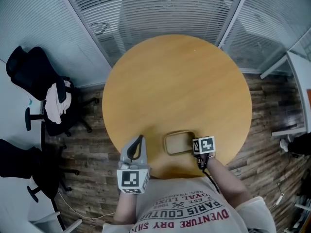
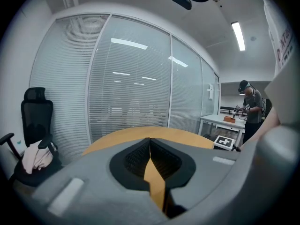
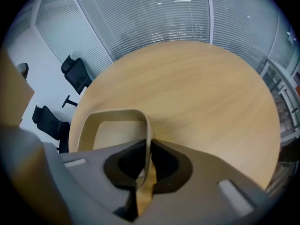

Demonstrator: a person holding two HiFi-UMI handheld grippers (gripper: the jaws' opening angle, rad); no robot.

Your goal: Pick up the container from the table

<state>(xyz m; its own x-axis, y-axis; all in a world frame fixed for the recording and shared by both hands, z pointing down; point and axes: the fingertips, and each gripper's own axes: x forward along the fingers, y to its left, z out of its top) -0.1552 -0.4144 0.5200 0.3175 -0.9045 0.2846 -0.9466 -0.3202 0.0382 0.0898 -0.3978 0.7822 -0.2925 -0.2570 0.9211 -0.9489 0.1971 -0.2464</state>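
Observation:
A shallow tan container (image 1: 179, 142) with rounded corners sits on the round wooden table (image 1: 177, 81), near its front edge. My right gripper (image 1: 196, 147) points steeply down at the container's right side. In the right gripper view its jaws (image 3: 146, 146) are shut on the thin right wall of the container (image 3: 115, 112), one pad inside and one outside. My left gripper (image 1: 140, 140) hovers over the table's front-left edge, left of the container and apart from it. Its jaws (image 2: 150, 142) are shut with nothing between them, and only the table (image 2: 140, 134) shows past them.
Black office chairs (image 1: 34, 72) stand left of the table, one draped with pale clothing (image 1: 57, 98). Glass walls with blinds (image 1: 160, 8) close the back. A white desk (image 1: 299, 81) is at the right. A person (image 2: 253, 109) stands far off by another desk.

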